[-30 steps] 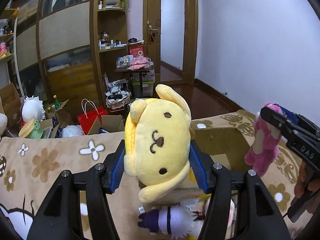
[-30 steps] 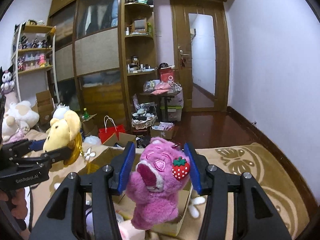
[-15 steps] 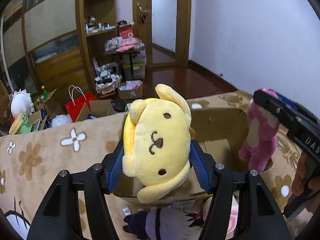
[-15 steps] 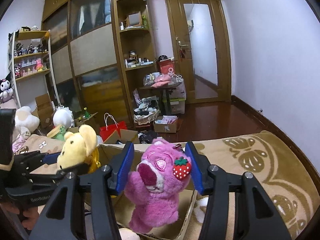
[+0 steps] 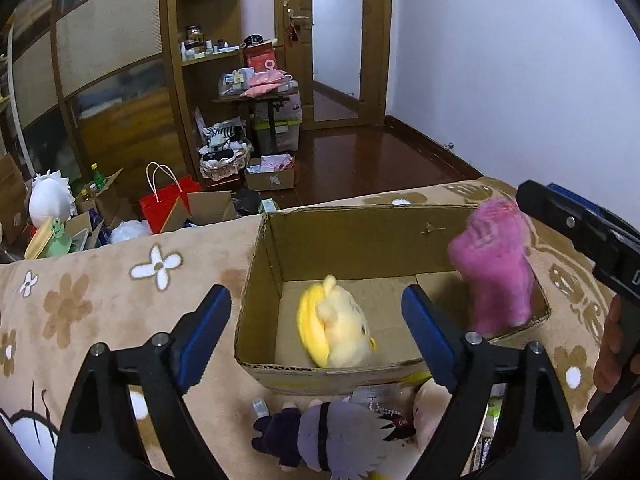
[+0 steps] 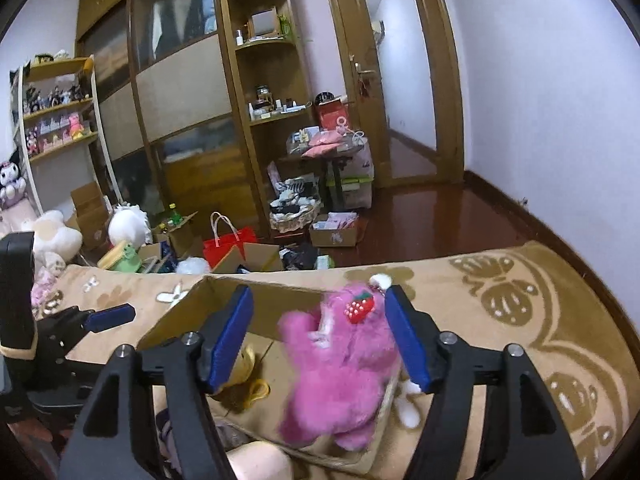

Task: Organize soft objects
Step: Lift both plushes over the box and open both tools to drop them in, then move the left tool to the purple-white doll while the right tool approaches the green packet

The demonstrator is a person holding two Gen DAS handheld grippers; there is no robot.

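Left hand-held gripper (image 5: 316,320): jaws just opened, empty; soft yellow plush dog (image 5: 334,330) dropped into open brown cardboard box (image 5: 360,232).
Right hand-held gripper (image 6: 318,340): jaws just opened, freeing fuzzy pink plush bear (image 6: 340,376) over the box.

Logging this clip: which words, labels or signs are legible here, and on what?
"D", rest cut off by the frame edge: right claw, in the left wrist view.
Print on the cardboard box front: too blurred.
Tag by the purple plush: too small.
Nothing else is readable.
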